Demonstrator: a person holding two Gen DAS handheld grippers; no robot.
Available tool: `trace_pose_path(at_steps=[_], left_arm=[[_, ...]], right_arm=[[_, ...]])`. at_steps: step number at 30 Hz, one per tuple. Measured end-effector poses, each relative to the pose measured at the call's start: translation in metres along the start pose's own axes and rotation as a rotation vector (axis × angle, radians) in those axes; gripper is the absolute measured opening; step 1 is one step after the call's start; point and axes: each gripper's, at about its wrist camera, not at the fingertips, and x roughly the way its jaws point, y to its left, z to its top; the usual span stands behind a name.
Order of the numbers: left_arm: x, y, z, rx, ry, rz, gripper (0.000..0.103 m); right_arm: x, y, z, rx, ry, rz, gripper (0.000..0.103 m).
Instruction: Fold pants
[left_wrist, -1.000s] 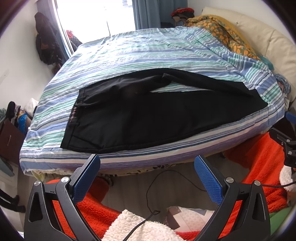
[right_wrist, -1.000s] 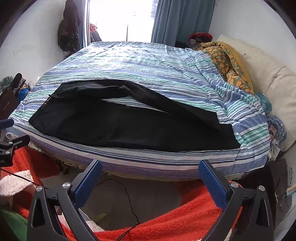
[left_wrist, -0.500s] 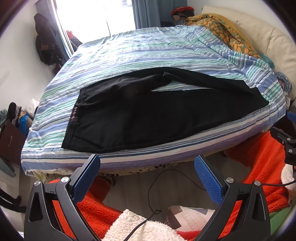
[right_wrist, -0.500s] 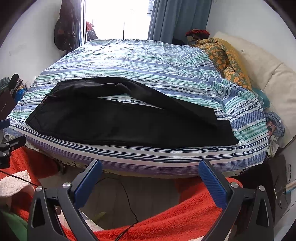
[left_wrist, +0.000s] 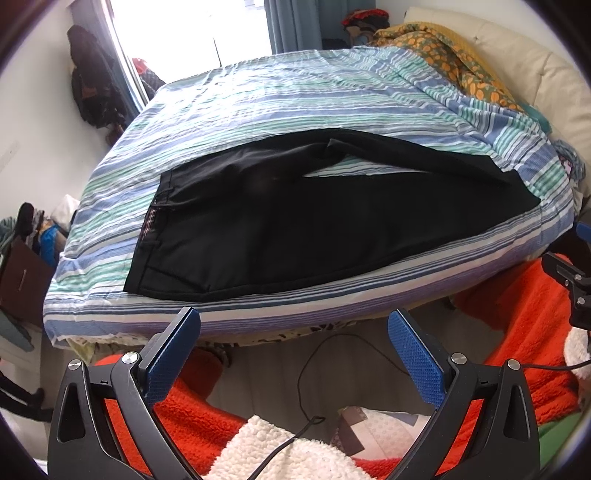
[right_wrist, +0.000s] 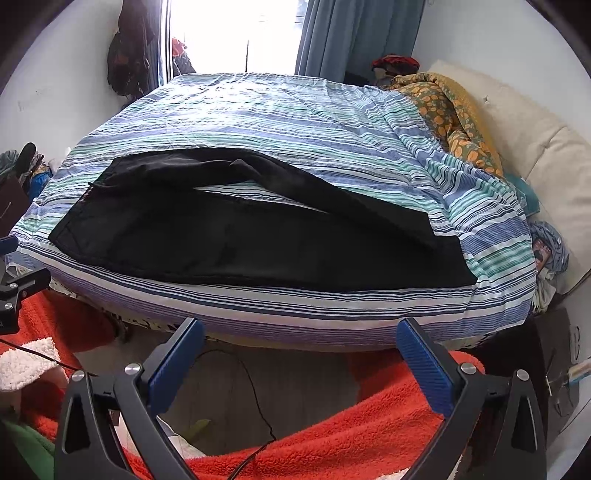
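Black pants (left_wrist: 295, 229) lie spread on the striped bed near its front edge, waistband to the left, legs to the right with a strip of sheet showing between them. They also show in the right wrist view (right_wrist: 258, 236). My left gripper (left_wrist: 293, 319) is open and empty, held off the bed in front of its edge near the waist end. My right gripper (right_wrist: 301, 328) is open and empty, in front of the bed edge toward the leg end.
The striped bed (right_wrist: 295, 114) fills both views. An orange floral blanket (right_wrist: 454, 110) and cream pillows (right_wrist: 535, 147) lie at the right. Red fleece (right_wrist: 351, 417) and a black cable (left_wrist: 314, 369) lie below the grippers. Clothes hang on the left wall (left_wrist: 92, 88).
Both grippers have moved slightly closer to the bed and a little higher; the pants look larger in view. The pants have not moved. Both grippers stay open.
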Motion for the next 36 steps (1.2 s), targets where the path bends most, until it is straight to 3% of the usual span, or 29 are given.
trace_pose_path(at_steps=[36], left_arm=[[0.005, -0.001, -0.003, 0.009, 0.03, 0.028, 0.102]], right_arm=[[0.004, 0.01, -0.003, -0.03, 0.006, 0.032, 0.103]])
